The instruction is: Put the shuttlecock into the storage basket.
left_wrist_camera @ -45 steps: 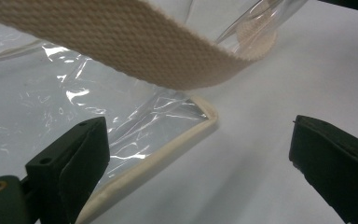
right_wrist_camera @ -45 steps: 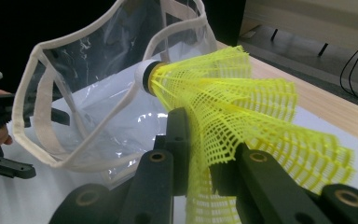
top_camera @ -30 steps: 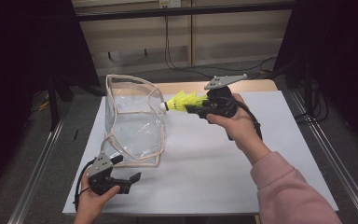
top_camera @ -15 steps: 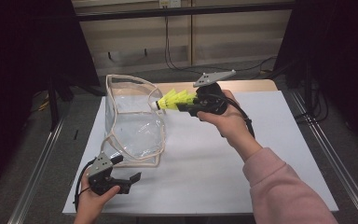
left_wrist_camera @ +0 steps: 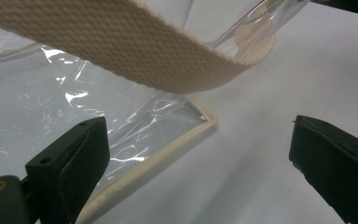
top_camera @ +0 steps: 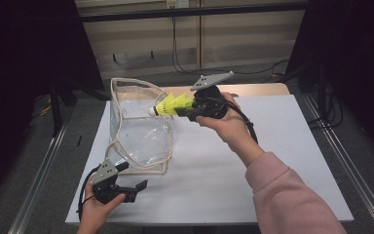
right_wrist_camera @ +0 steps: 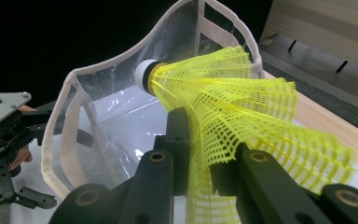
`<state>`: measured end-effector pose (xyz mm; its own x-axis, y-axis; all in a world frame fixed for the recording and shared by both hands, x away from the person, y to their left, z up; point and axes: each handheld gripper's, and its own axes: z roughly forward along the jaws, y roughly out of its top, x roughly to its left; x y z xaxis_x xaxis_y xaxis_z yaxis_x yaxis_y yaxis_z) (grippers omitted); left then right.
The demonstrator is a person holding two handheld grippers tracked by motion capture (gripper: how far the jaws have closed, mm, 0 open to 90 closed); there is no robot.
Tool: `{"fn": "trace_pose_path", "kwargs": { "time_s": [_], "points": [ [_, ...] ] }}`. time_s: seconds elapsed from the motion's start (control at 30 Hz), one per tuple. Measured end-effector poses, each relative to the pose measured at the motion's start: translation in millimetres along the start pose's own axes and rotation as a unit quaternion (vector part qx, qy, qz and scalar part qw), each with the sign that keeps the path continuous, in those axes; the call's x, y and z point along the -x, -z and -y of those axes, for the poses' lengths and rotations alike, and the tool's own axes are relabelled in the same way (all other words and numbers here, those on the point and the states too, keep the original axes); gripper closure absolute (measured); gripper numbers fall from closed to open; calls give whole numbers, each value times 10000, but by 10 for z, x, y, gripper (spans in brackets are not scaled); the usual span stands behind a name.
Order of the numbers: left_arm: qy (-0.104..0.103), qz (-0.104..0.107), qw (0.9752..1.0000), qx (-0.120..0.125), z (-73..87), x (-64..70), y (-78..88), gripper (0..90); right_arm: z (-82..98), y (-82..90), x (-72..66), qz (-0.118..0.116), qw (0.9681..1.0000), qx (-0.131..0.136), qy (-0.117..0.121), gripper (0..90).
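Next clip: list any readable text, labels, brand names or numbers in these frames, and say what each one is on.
None can be read.
Clear bag: plain plastic with cream webbing trim, no print.
Yellow shuttlecock: mesh skirt and white cap, no marking.
Right gripper, shut on the shuttlecock: black, unlabelled.
Left gripper, open beside the bag: no lettering on its grey plate.
White table: bare of print.

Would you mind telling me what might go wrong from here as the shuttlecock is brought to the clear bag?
The right gripper pinches the yellow shuttlecock by its soft mesh skirt, so it may deform or slip. Its white tip sits right at the clear bag rim and could catch the cream edging instead of entering. The left gripper stands open beside the bag's corner and holds nothing, so the floppy bag might shift or sag.
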<state>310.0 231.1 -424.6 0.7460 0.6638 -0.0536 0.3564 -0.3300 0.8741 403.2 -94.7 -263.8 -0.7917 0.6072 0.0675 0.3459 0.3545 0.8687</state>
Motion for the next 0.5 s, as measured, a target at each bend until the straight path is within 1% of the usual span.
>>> {"fn": "trace_pose_path", "kwargs": {
  "time_s": [0.03,0.2,0.27,0.33,0.4,0.43,0.47,0.5],
  "points": [
    [-21,-9,10000,-5,0,-2,1,50,-8,-12,-8,-4,10000,-6,6,801],
    [60,21,10000,62,3,4,-1,50,-38,-70,-49,-8,10000,-49,69,800],
    [20,16,10000,31,4,-1,-1,50,-46,-90,-57,-13,10000,-52,68,801],
    [26,22,10000,34,4,1,-2,50,-50,-115,-73,-28,9999,-88,69,801],
    [136,14,9999,40,4,16,-3,50,-52,-137,-83,-43,9999,-91,74,801],
    [128,18,9999,35,4,14,-2,50,-54,-145,-89,-55,9999,-91,71,801],
    [27,11,10000,20,1,2,3,50,-57,-150,-92,-60,9999,-92,74,800],
    [28,29,10000,34,4,0,1,50,-59,-156,-94,-64,9999,-95,82,800]
  ]
}}
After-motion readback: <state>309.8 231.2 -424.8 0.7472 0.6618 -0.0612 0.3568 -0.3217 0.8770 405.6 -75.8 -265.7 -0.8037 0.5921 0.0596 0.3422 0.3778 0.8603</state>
